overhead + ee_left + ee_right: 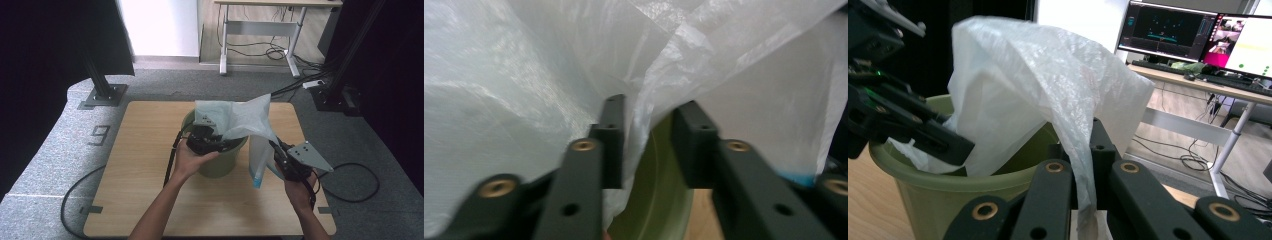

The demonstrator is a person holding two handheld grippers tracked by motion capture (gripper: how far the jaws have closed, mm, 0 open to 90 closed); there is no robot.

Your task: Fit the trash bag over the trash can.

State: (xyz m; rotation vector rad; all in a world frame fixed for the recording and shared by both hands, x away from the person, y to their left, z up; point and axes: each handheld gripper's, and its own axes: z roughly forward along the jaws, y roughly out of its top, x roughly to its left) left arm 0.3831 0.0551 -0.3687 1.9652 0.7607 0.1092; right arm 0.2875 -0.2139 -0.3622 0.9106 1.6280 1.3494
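Thin translucent white plastic bag (240,120) | high view: draped over round olive-green plastic bin (220,162), left gripper (210,140) at bin mouth, right gripper (282,157) beside bin | left gripper view: jaws spread, bag fold between fingers (610,135), not pressed | right gripper view: fingers (1100,150) pressed together, pinching bag edge.

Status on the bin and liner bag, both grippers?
Right gripper shut on bag, beside bin. Left gripper open at the bin rim, bag film between its jaws, unclamped. Nothing blocking.
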